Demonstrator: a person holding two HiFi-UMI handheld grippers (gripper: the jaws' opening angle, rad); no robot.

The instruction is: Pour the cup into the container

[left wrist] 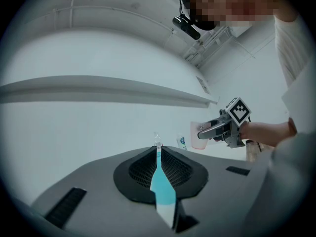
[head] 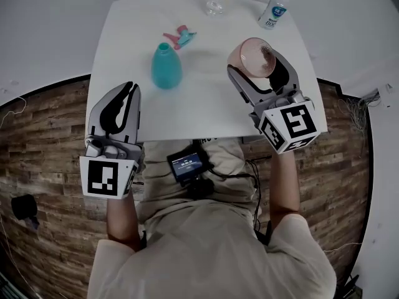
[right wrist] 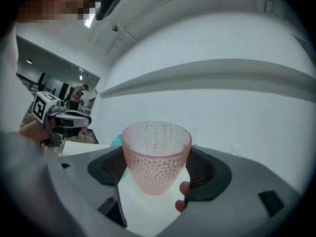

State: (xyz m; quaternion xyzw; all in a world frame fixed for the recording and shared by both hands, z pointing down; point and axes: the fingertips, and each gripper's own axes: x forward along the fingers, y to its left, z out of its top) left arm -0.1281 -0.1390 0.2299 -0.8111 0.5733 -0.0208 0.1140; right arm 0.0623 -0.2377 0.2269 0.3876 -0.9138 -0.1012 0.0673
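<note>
A pink dimpled cup is held upright above the right side of the white table, with my right gripper shut on it. In the right gripper view the cup fills the space between the jaws. An open-necked teal bottle stands left of the cup on the table. My left gripper hovers at the table's near left edge, shut and holding nothing. Its view shows the bottle through the slit between its jaws, with the cup to the right.
A pink and teal spray head lies behind the bottle. At the table's far edge stand a clear glass and a small white bottle. Wood flooring surrounds the table, with a white wall beyond.
</note>
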